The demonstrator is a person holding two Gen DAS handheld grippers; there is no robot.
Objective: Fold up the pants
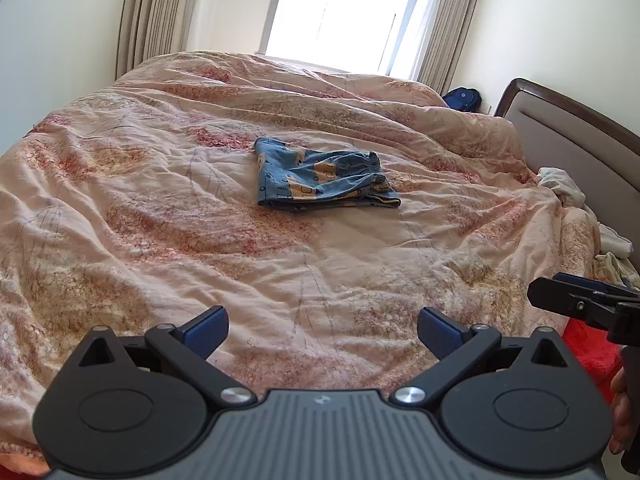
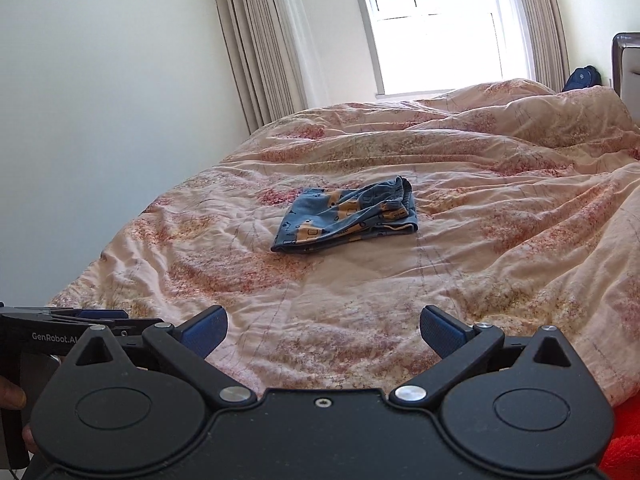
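My left tongs (image 1: 322, 330) stand spread as wide as they go, the blue pads (image 1: 208, 330) far apart with nothing between them but the pink quilt (image 1: 160, 220) below. They touch nothing. My right tongs (image 2: 323, 330) are the same: jaws fully spread, empty, hanging over the near edge of the quilt. From the left view the right tongs show at the far right edge, with part of my hand (image 1: 620, 412) below them; from the right view the left tongs sit low at the left edge.

The pants (image 1: 320, 178) lie well ahead of both tongs, out in the middle of the bed, folded into a small blue patterned bundle with the elastic waistband at its right end. They rest flat on the quilt, apart from either pair of tongs.
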